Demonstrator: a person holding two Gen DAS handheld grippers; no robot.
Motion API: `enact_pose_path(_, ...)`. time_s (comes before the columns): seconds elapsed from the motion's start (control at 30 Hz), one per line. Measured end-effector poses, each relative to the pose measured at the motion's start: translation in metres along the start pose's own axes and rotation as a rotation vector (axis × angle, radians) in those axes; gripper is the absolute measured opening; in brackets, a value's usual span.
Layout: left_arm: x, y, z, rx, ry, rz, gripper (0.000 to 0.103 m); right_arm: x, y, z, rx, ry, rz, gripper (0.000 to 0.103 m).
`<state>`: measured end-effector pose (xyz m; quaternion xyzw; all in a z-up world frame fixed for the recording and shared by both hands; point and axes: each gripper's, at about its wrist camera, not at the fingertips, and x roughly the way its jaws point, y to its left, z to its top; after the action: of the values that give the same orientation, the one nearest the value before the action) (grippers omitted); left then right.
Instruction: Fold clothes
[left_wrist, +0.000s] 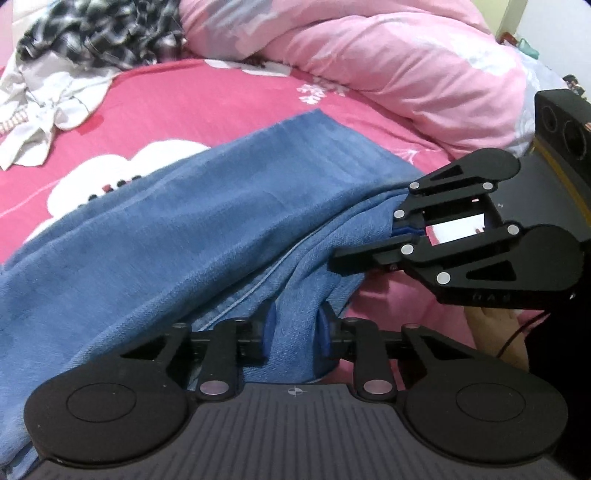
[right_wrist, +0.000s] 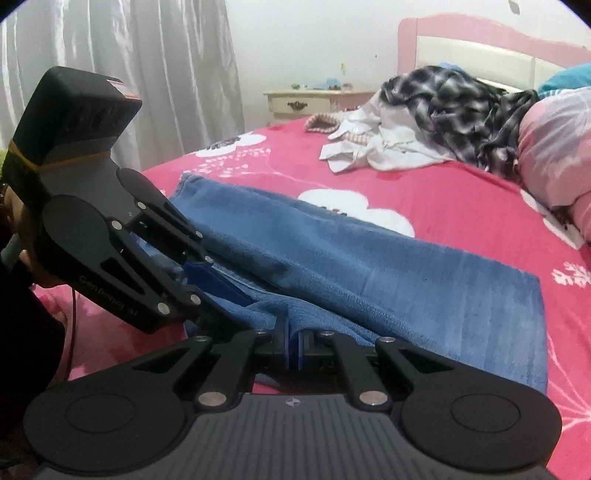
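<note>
Left gripper, at six o'clock in its own view, pinches a bunched fold of the blue garment between its blue pads; the cloth stretches toward ten o'clock over the pink bedsheet. At three o'clock the right gripper clamps the same garment's edge.

Right gripper, seen from its own camera, is closed tight on the blue garment, which lies toward two o'clock on the bedsheet. The left gripper bites the cloth at nine o'clock. A pile of clothes sits at one o'clock.
</note>
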<state>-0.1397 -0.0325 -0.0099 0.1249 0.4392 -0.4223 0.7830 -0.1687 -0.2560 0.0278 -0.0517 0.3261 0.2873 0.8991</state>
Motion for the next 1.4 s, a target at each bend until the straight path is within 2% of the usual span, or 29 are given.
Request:
enact_pose_path(0.13,-0.004,0.002,0.001,-0.028,-0.015,0.006,0.017,-0.004,-0.006,-0.001,0.044,-0.025,0.01,0.009)
enact_pose_path(0.2,-0.006,0.007,0.001,-0.06,-0.024,0.001,0.012,-0.007,-0.013,-0.003,0.1,-0.028,0.037,0.014)
enact_pose_path(0.27,-0.007,0.014,0.002,-0.109,-0.032,0.003,0.007,-0.013,-0.018,-0.008,0.118,-0.027,0.077,0.031)
enact_pose_path(0.33,-0.007,0.019,0.004,-0.146,-0.039,0.0,0.006,-0.018,-0.018,-0.015,0.091,-0.013,0.113,0.041)
enact_pose_path(0.37,-0.007,0.02,0.004,-0.154,-0.042,0.0,0.006,-0.02,-0.014,-0.018,0.051,-0.003,0.116,0.041)
enact_pose_path(0.47,-0.007,0.016,0.004,-0.13,-0.047,0.02,0.006,-0.016,-0.004,-0.023,-0.041,0.008,0.072,0.041)
enact_pose_path(0.57,-0.008,0.009,0.004,-0.095,-0.062,0.053,0.005,-0.004,0.0,-0.019,-0.056,0.005,0.041,0.039)
enact_pose_path(0.63,-0.011,0.001,0.003,-0.044,-0.086,0.103,0.004,0.006,0.001,-0.015,-0.048,-0.003,0.043,0.037)
enact_pose_path(0.67,-0.012,-0.005,0.003,-0.006,-0.102,0.138,0.004,0.011,0.001,-0.013,-0.039,-0.002,0.05,0.031)
enact_pose_path(0.73,-0.013,-0.016,0.002,0.072,-0.135,0.208,0.003,0.02,0.001,-0.011,-0.018,0.005,0.072,0.027)
enact_pose_path(0.77,-0.013,-0.022,0.0,0.114,-0.151,0.247,0.003,0.026,0.002,-0.012,-0.009,0.031,0.08,0.022)
enact_pose_path(0.83,-0.009,-0.036,-0.006,0.228,-0.178,0.333,0.003,0.035,0.005,-0.015,-0.012,0.08,0.085,0.019)
enact_pose_path(0.97,0.005,-0.063,-0.028,0.504,-0.202,0.478,0.003,0.027,0.01,-0.018,-0.043,0.116,0.052,0.016)
enact_pose_path(1.03,0.008,-0.066,-0.033,0.55,-0.201,0.496,0.003,0.014,0.007,-0.018,-0.023,0.107,0.066,0.017)
enact_pose_path(1.1,0.007,-0.065,-0.031,0.543,-0.2,0.493,0.003,-0.004,0.002,-0.016,0.0,0.077,0.098,0.018)
enact_pose_path(1.23,0.005,-0.062,-0.027,0.527,-0.197,0.484,0.003,-0.04,-0.014,-0.003,0.094,-0.012,0.227,0.017)
enact_pose_path(1.33,0.004,-0.064,-0.028,0.537,-0.195,0.48,0.003,-0.047,-0.032,0.006,0.203,-0.069,0.248,0.018)
enact_pose_path(1.4,0.003,-0.064,-0.029,0.54,-0.192,0.475,0.004,-0.037,-0.031,0.006,0.169,-0.031,0.204,0.018)
